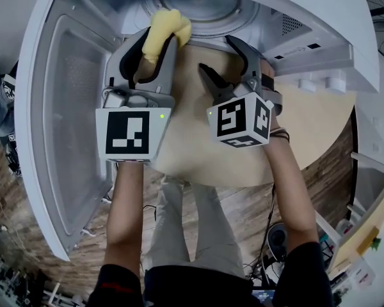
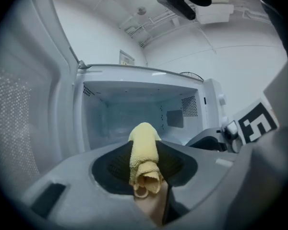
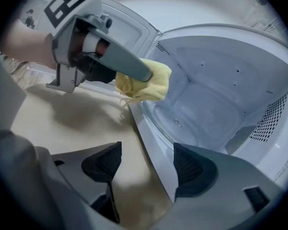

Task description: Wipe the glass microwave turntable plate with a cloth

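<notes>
The glass turntable plate (image 1: 201, 6) lies on the floor of the open white microwave (image 1: 307, 18); in the right gripper view the plate (image 3: 197, 116) shows as a clear disc inside the cavity. My left gripper (image 1: 159, 40) is shut on a rolled yellow cloth (image 1: 168, 27), held at the cavity's front edge, just short of the plate. The cloth (image 2: 144, 159) stands pinched between the dark pads in the left gripper view. My right gripper (image 1: 221, 56) hangs open and empty beside it, over the microwave's front sill (image 3: 149, 128).
The microwave door (image 1: 57, 107) is swung wide open at the left. A beige round tabletop (image 1: 307, 126) carries the microwave. Wooden floor, cables and clutter lie below the table's edge.
</notes>
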Action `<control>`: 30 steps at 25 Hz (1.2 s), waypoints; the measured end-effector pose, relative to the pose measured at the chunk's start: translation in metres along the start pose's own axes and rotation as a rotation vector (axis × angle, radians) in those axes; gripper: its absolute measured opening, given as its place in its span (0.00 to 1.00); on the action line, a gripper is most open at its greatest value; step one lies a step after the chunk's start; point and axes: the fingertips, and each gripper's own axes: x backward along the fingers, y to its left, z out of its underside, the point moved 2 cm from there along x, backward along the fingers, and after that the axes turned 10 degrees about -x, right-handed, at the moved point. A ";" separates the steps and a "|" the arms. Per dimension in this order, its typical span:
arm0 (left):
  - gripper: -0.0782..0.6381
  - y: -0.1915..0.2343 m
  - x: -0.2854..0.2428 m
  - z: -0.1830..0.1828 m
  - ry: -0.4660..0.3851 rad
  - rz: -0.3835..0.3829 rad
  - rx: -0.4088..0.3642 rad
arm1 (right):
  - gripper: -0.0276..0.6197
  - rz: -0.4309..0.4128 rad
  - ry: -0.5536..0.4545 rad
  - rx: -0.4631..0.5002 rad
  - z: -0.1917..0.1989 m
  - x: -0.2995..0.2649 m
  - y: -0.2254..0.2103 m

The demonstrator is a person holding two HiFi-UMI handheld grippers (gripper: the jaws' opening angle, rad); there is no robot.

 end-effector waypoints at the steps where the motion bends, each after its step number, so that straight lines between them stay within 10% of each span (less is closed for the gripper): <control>1: 0.30 0.005 -0.005 -0.002 -0.012 -0.010 -0.002 | 0.51 -0.001 0.000 -0.001 0.000 0.000 0.000; 18: 0.30 0.046 -0.062 -0.008 -0.012 -0.118 -0.109 | 0.51 -0.006 0.009 -0.005 0.000 -0.001 0.000; 30: 0.30 0.034 -0.080 0.005 0.029 -0.042 -0.178 | 0.51 -0.003 0.006 -0.011 0.000 -0.001 0.000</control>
